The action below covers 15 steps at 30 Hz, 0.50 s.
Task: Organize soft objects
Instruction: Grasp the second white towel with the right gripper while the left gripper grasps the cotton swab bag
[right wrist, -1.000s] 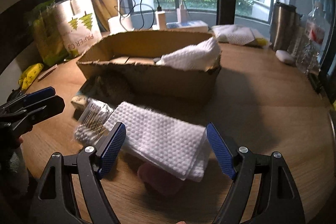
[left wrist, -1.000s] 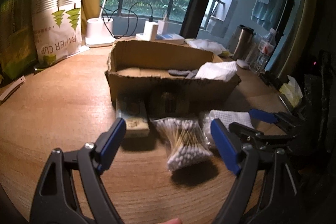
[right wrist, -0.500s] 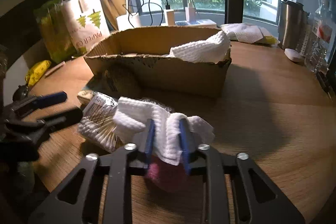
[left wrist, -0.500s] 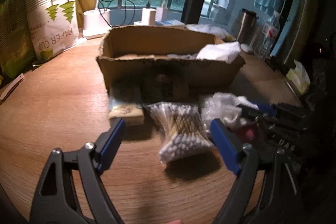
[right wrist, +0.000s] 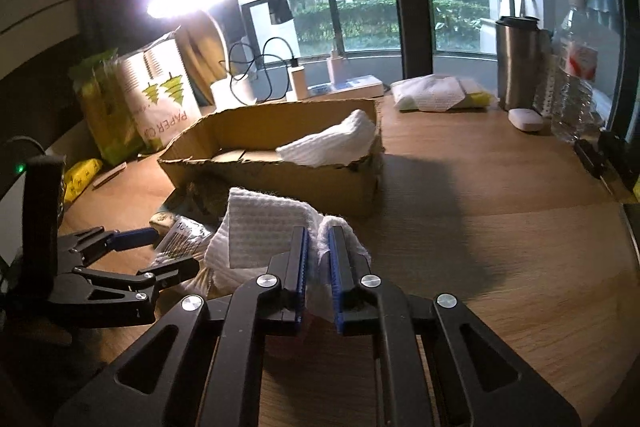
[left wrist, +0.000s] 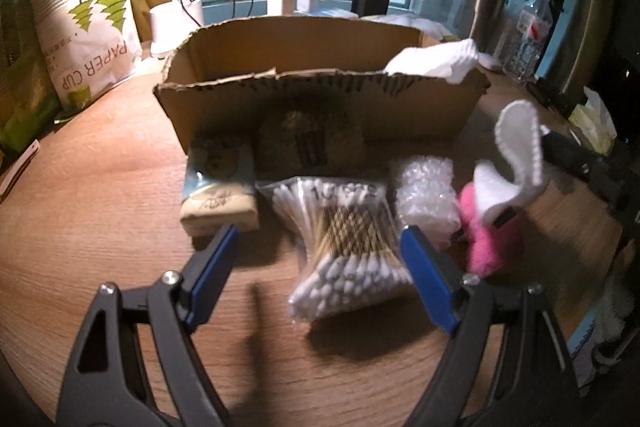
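Wooden table (right wrist: pixel 500 227) spreads bare right of right gripper (right wrist: pixel 318 259) pinching white cloth (right wrist: pixel 260 231).

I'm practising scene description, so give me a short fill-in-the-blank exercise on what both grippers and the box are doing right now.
1. The right gripper is shut on a white waffle-weave ____.
2. The open left gripper faces a clear bag of cotton ____.
3. Another white cloth lies in the brown ____ box.

Missing words: cloth; swabs; cardboard
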### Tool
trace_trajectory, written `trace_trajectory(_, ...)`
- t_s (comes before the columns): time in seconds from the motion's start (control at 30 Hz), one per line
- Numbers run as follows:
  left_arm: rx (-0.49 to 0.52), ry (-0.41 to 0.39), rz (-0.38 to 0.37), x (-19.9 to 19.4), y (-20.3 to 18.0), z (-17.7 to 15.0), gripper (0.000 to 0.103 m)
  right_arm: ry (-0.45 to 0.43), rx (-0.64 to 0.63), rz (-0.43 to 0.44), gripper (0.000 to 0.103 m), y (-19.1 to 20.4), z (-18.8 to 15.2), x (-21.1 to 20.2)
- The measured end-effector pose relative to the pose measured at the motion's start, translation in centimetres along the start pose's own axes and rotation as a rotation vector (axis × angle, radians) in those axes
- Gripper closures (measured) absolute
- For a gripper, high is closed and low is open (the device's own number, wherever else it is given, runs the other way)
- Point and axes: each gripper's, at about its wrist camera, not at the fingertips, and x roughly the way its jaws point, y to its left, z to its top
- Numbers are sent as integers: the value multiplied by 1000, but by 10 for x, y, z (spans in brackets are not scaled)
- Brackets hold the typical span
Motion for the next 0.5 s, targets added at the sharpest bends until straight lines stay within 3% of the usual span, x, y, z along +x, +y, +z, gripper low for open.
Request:
trace_trajectory(0.07, -3, 7, -9, 3, 0, -1, 20, -9, 12, 3, 91, -4, 0, -4)
trace_trajectory(0.13, 0, 16, -22, 6, -1, -2, 36, -21, 17, 13, 91, -6, 0, -7)
trace_trajectory(0.27, 15, 22, -52, 6, -6, -2, 51, -7, 3, 32, 91, -5, -2, -3)
trace_trajectory(0.43, 4, 11, -75, 1, -3, -4, 59, 52, -4, 45, 90, 3, -7, 15)
trace_trajectory(0.5, 0, 8, -81, -2, -1, -4, 61, 74, -2, 51, 80, 5, -8, 20)
